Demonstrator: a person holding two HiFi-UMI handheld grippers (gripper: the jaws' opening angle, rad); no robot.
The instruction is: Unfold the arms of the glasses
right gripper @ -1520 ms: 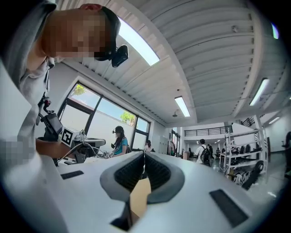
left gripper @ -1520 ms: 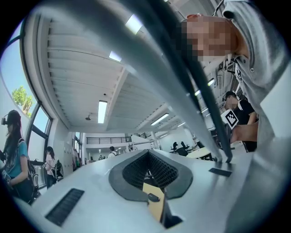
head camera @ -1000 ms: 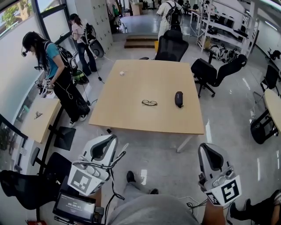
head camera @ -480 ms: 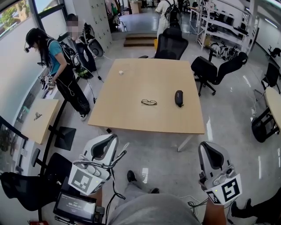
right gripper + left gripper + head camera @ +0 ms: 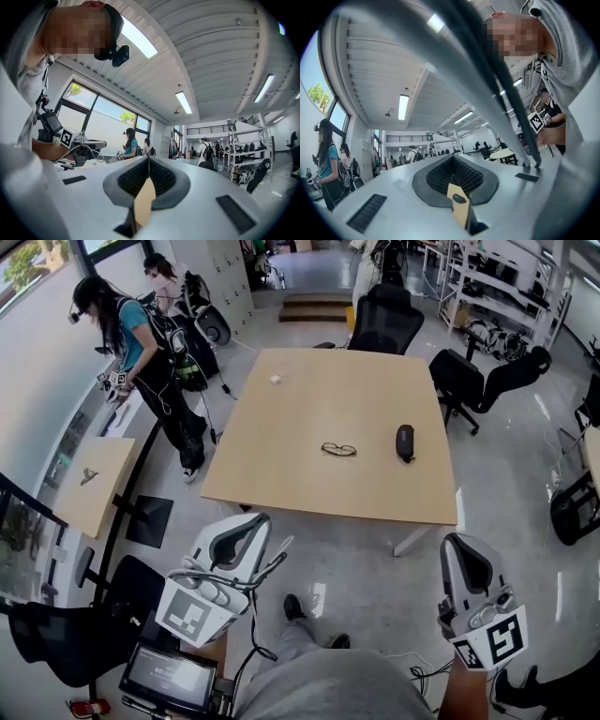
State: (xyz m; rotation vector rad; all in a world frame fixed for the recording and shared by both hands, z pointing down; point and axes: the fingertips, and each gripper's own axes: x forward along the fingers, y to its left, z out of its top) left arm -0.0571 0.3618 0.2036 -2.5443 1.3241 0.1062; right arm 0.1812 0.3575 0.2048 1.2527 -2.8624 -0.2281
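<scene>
Item one, glasses (image 5: 338,449): I find them lying near the middle of the counter (image 5: 281,479), arms apparently folded, though they are too small here for me to be sure. Item two, dark case (image 5: 405,442): to their right on the same counter, near them but not touching. Item three, small white thing (image 5: 276,380): on the far left part of the counter, well apart from both. Item four, left tongs (image 5: 246,532): pressed together with nothing between them, held low in front of me, well short of the counter's near edge. Item five, right tongs (image 5: 466,557): likewise pressed together and empty, equally short of the counter. Both gripper views look out across the room and show no glasses. Step in hand, as I judge it: the approach, with no contact and none of the unfolding done. The next move calls for bringing both tongs over the counter to the glasses and spreading them. One then steadies the glasses while the other catches an arm tip and swings it out. The thin arms will want a light pinch.
</scene>
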